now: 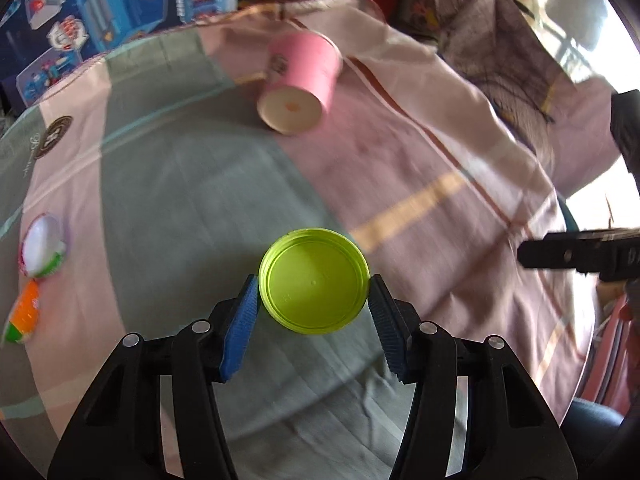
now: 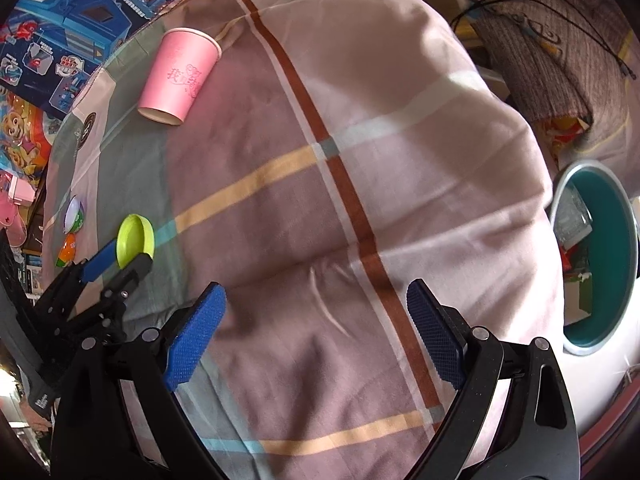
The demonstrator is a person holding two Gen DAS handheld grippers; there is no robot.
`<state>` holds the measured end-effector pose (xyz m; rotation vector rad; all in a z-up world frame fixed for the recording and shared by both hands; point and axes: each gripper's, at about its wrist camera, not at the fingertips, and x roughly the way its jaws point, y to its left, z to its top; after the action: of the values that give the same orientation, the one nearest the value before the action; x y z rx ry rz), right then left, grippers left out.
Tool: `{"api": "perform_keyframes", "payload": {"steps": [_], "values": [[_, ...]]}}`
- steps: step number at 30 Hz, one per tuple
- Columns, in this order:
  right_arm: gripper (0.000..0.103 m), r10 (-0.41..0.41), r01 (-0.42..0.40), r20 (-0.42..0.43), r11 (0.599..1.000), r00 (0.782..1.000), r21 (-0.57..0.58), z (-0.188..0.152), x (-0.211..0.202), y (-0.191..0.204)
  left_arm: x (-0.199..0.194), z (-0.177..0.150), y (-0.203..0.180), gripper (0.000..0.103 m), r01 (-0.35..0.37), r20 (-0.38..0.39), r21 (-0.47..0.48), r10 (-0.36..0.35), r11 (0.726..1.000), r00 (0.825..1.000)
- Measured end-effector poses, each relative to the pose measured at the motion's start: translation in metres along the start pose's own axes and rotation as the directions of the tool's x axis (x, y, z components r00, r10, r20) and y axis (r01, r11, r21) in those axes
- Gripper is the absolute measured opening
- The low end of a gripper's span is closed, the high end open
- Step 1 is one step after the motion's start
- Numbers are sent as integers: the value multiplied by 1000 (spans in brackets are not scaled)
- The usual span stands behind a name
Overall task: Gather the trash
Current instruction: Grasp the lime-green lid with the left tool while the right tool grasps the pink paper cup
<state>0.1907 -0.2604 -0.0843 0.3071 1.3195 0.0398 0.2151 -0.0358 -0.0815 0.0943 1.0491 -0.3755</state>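
Observation:
My left gripper point(image 1: 313, 294) is shut on a lime-green plastic lid point(image 1: 314, 280), pads on both rims, just above the cloth-covered round table point(image 1: 400, 184). The lid point(image 2: 135, 240) and left gripper point(image 2: 120, 256) also show in the right wrist view. A pink paper cup point(image 1: 300, 80) lies on its side at the far side of the table; it shows in the right wrist view too point(image 2: 178, 76). A white jelly-cup wrapper point(image 1: 42, 250) and an orange wrapper point(image 1: 24, 314) lie at the table's left edge. My right gripper point(image 2: 316, 320) is open and empty above the cloth.
A white bin with a teal inside point(image 2: 596, 256), holding some trash, stands off the table's right edge. Blue toy boxes point(image 1: 80, 20) stand behind the table's far left. A grey cloth-covered seat with cables point(image 2: 532, 40) is at the far right.

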Motion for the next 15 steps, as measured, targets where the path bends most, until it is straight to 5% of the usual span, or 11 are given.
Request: {"api": "perform_keyframes", "payload": {"steps": [15], "values": [[88,80,-79,11,996,997,-52,117,27,87,-1,66,77,56,-17,63,-120,25,993,998]]}}
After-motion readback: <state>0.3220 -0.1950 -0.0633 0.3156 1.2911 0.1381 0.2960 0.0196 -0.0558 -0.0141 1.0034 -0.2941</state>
